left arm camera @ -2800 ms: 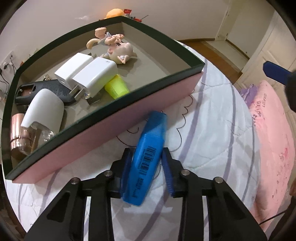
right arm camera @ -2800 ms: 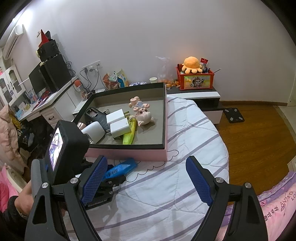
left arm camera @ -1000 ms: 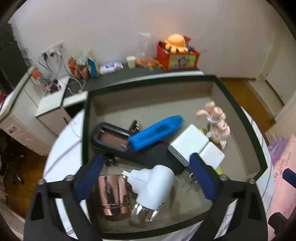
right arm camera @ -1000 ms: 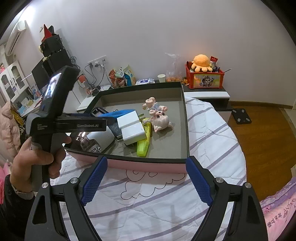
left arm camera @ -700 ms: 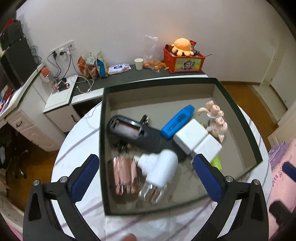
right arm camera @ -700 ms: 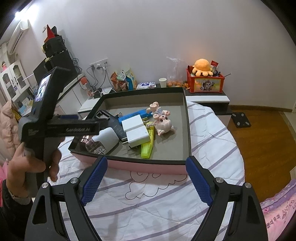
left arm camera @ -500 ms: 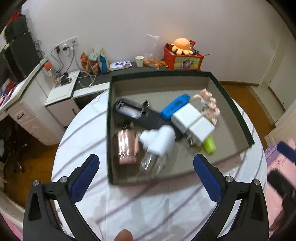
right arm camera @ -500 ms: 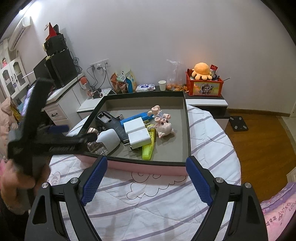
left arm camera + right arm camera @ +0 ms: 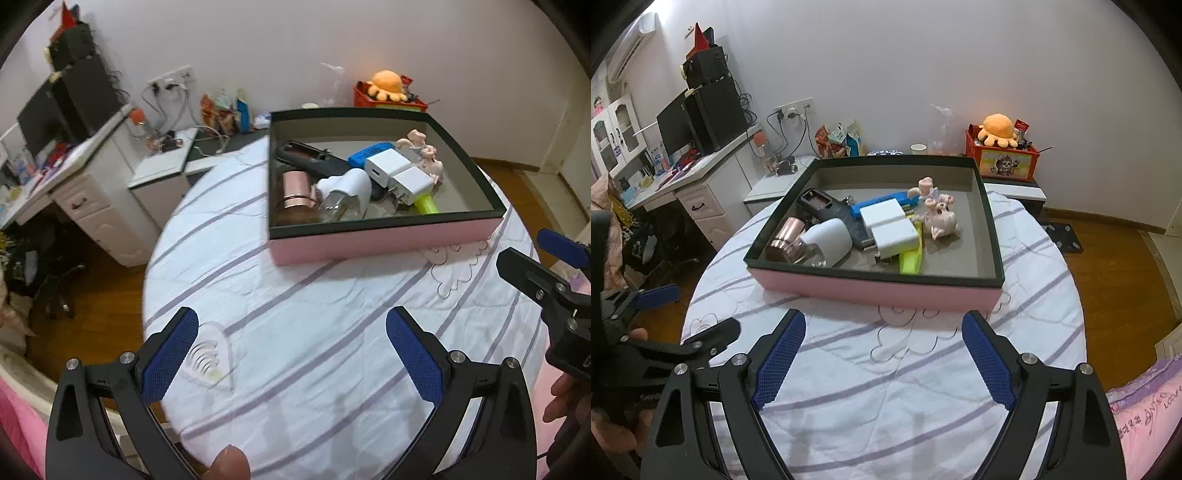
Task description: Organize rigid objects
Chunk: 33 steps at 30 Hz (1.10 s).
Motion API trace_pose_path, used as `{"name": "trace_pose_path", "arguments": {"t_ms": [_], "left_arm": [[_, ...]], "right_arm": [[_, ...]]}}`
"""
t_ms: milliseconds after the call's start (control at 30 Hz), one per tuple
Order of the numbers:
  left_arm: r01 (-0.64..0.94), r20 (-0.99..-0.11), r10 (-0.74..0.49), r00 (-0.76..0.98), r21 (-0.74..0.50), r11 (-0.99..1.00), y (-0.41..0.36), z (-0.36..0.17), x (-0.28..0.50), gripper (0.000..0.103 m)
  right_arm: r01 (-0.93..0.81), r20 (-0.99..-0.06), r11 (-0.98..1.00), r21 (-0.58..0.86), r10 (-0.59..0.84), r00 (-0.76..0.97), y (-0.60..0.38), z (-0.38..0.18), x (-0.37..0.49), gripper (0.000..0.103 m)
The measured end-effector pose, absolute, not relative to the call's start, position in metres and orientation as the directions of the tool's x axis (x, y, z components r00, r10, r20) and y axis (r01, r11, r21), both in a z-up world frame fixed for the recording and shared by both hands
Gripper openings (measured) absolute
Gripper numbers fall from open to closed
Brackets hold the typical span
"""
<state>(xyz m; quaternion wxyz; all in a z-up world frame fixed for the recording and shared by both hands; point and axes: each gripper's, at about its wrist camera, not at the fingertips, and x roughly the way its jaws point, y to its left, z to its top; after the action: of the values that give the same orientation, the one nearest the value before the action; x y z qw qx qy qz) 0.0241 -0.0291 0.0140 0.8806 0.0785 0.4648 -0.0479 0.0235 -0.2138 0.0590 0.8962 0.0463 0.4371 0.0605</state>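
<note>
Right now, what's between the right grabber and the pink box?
Only bare striped bedsheet, as the right wrist view shows. The right gripper hangs open short of the pink box, holding nothing.

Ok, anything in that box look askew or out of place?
Nothing is spilled or broken. The items sit heaped at the box's left side, not in rows: two chargers lie across the blue marker and yellow marker. The right side is bare.
</note>
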Motion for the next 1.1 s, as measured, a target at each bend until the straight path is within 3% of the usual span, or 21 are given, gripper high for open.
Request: {"name": "trace_pose_path", "arguments": {"t_ms": [200, 467, 1100], "left_arm": [[0.171, -0.775, 0.012, 0.632, 0.154, 0.973, -0.039, 0.044, -0.013, 0.103], [0.171, -0.760, -0.018, 0.650, 0.124, 0.978, -0.038, 0.065, -0.035, 0.103], [0.163, -0.787, -0.046, 0.615, 0.070, 0.984, -0.029, 0.066, -0.034, 0.103]], "right_arm": [[-0.044, -0.744, 0.993, 0.107, 0.110, 0.659, -0.208, 0.084, -0.003, 0.088], [-0.036, -0.711, 0.996, 0.076, 0.080, 0.699, -0.204, 0.111, -0.032, 0.088], [-0.024, -0.697, 0.996, 0.081, 0.074, 0.713, -0.207, 0.116, -0.042, 0.088]]}}
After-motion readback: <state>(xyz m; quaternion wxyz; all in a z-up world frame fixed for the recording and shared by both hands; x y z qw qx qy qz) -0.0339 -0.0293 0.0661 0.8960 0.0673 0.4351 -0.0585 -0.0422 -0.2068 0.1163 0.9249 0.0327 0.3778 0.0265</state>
